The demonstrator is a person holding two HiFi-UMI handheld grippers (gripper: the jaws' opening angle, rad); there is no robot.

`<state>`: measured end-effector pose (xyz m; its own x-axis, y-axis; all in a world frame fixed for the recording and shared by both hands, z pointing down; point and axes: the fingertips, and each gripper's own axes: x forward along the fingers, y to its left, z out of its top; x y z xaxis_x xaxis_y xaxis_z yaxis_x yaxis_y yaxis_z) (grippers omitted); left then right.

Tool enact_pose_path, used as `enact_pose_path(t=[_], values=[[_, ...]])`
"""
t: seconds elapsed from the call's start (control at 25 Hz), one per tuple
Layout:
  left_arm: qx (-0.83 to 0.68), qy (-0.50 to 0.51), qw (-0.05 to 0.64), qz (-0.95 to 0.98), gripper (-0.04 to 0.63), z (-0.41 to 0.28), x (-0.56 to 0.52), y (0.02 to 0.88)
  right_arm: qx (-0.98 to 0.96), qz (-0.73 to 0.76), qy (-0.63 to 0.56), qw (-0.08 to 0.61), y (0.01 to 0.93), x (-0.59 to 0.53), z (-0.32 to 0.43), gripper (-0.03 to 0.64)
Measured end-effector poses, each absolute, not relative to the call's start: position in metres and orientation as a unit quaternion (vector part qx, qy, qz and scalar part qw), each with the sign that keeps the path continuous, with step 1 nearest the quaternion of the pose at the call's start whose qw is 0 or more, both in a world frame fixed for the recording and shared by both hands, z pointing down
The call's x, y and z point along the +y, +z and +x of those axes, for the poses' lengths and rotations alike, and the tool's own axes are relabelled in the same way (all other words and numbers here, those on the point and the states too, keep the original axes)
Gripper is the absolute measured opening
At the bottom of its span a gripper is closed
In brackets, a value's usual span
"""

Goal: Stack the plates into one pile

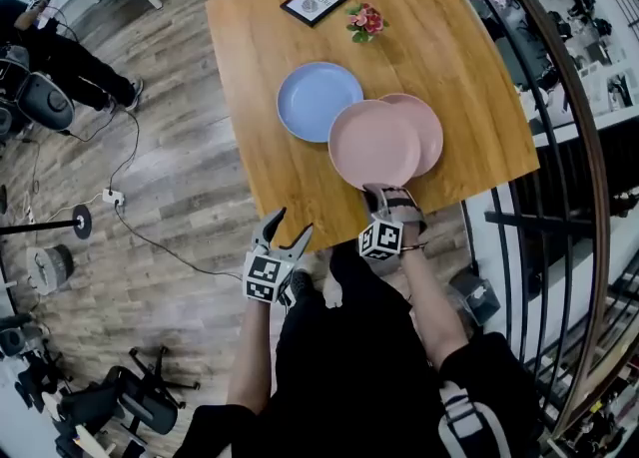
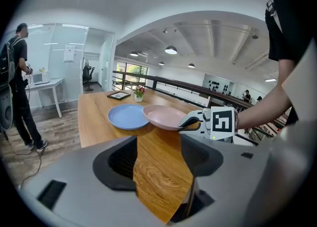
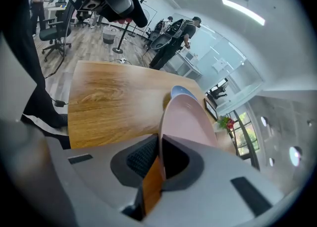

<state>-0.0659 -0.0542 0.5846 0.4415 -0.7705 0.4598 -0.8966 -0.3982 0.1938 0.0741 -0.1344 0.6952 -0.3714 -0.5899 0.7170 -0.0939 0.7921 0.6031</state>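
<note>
Pink plate (image 1: 374, 144) is held by its near rim, raised off the table (image 1: 270, 37). It overlaps the blue plate (image 1: 318, 99) on its left and the second pink plate (image 1: 427, 125) on its right. All three are round, smooth, matte and shallow-rimmed. Right gripper (image 1: 385, 193) is clamped on that thin rim, jaws nearly together. Left gripper (image 1: 290, 227) is spread wide, nothing gripped, just off the near table edge. Wood-grain top is bare along the left side. Frame (image 1: 315, 1) and flowers (image 1: 365, 21) are set at the far edge. Railing (image 1: 559, 97) runs close on the right.
</note>
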Motion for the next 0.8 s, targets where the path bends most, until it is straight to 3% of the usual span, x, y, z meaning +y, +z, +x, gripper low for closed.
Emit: enact_pose_path(t=[0.8], values=[[-0.523,0.172,0.194,0.812,0.288,-0.048,-0.105,0.578,-0.789,0.252,-0.182,0.530,0.722,-0.186,0.118,0.035]])
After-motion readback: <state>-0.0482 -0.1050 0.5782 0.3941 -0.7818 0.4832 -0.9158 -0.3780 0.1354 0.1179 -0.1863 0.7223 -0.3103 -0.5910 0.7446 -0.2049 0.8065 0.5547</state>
